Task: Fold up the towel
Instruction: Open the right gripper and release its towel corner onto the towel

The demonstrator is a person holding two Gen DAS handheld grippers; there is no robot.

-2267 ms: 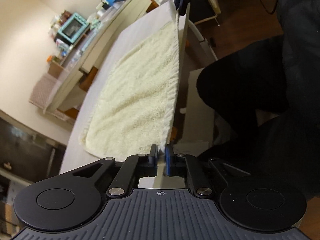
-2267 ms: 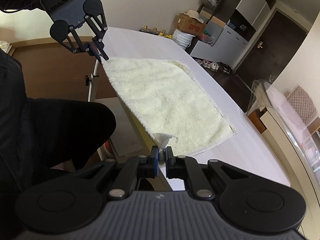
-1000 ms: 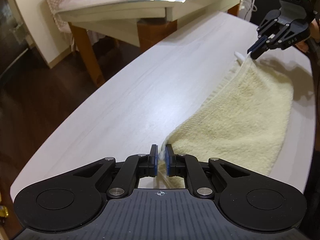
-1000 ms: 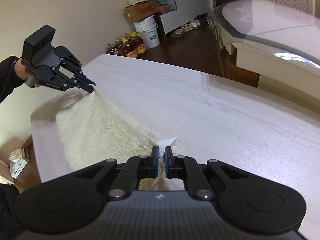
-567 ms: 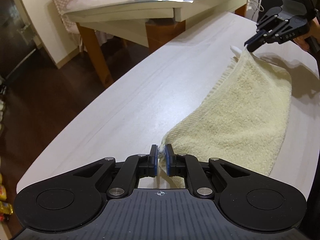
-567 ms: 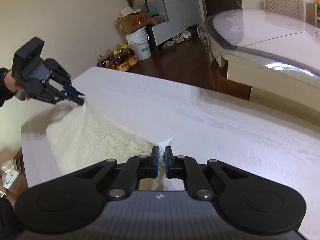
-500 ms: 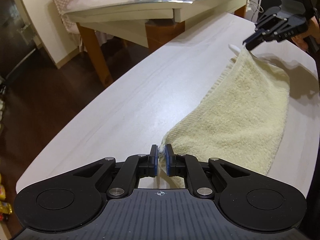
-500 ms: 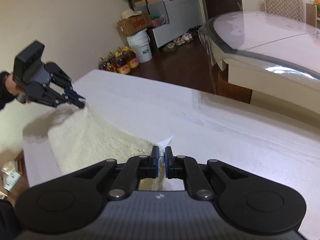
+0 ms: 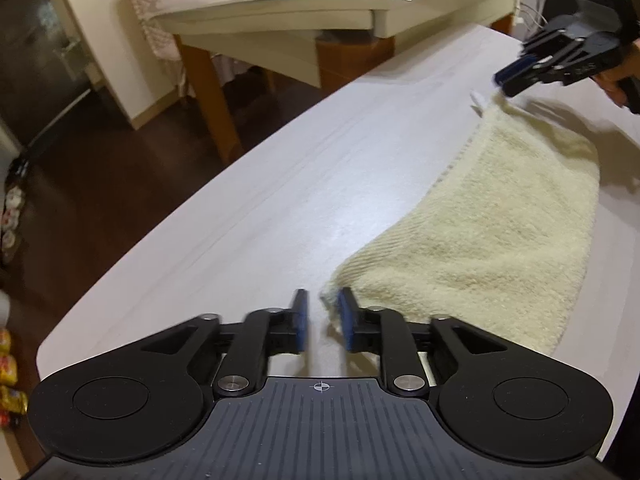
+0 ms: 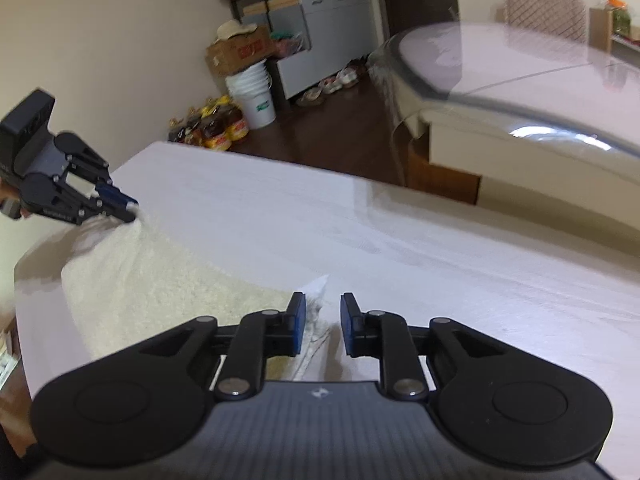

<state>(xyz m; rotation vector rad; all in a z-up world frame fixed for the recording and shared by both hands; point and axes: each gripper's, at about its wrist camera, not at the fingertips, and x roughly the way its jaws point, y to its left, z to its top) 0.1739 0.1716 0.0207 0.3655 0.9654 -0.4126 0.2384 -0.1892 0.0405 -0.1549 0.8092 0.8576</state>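
Observation:
A cream towel lies folded in half on the pale wooden table. My left gripper is opening; one towel corner lies loose between its parted jaws, against the right pad. In the left wrist view my right gripper hangs just above the far corner with its white tag. In the right wrist view my right gripper is opening too, the tagged towel corner lying free between the pads. My left gripper shows there at the far left over the other corner.
A second table with a glass top stands beyond, a chair behind it. In the right wrist view white buckets, a cardboard box, bottles and shoes sit on the dark floor by grey cabinets.
Both grippers carried the near corners over onto the far edge, folding the towel in half. Both then let go: the jaws were shut on the corners and now stand parted.

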